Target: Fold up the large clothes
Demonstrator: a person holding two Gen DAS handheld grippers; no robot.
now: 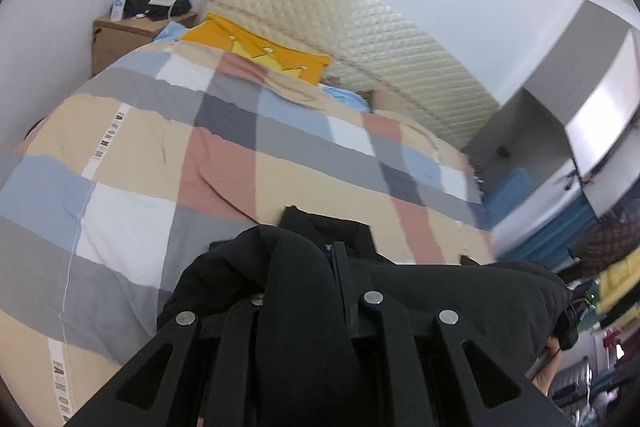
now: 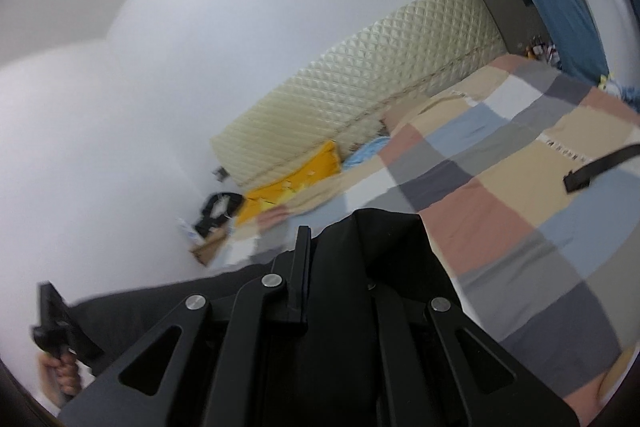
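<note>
Seemingly a carry step. Left wrist view: left gripper (image 1: 320, 267) is clamped nearly shut on bunched black garment (image 1: 440, 291), which is held up over the plaid duvet (image 1: 132, 147) (near the bed's foot). Right wrist view: right gripper (image 2: 340, 259) is pinched fully shut on black fabric (image 2: 384, 243); a strap (image 2: 600, 167) dangles. Both grips should be kept firm, the cloth stretched flat between them and laid down mid-bed, clear of the yellow pillow (image 2: 296, 179).
</note>
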